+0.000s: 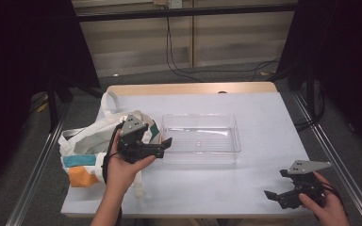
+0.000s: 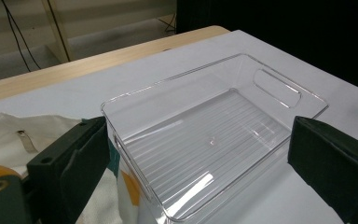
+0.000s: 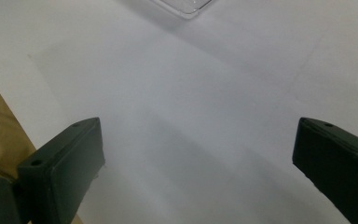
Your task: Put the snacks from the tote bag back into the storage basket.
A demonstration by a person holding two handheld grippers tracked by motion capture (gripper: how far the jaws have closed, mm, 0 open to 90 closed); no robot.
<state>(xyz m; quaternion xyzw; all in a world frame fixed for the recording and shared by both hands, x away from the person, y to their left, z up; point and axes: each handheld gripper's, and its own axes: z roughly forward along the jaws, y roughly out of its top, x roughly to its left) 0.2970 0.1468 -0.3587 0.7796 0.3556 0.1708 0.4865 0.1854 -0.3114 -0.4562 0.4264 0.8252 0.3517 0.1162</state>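
A clear plastic tray [image 1: 201, 116] lies empty in the middle of the white table [image 1: 264, 117]. To its left a cream tote bag [image 1: 82, 147] with teal and orange patches lies crumpled. A hand holds my left gripper [image 1: 163, 141] over the bag's right edge, pointing at the tray's left end, open with nothing between the jaws. In the left gripper view the tray [image 2: 168, 82] lies just ahead of the gripper [image 2: 198, 144], with the bag [image 2: 9, 135] at the lower left. My right gripper [image 1: 276, 183] rests near the table's front right corner, open and empty.
The right gripper view looks down on bare white tabletop between the jaws of the gripper [image 3: 196, 149], with a corner of the tray [image 3: 186, 7] at the top. A wooden strip [image 1: 188, 88] runs along the table's far edge. Metal rails flank both sides.
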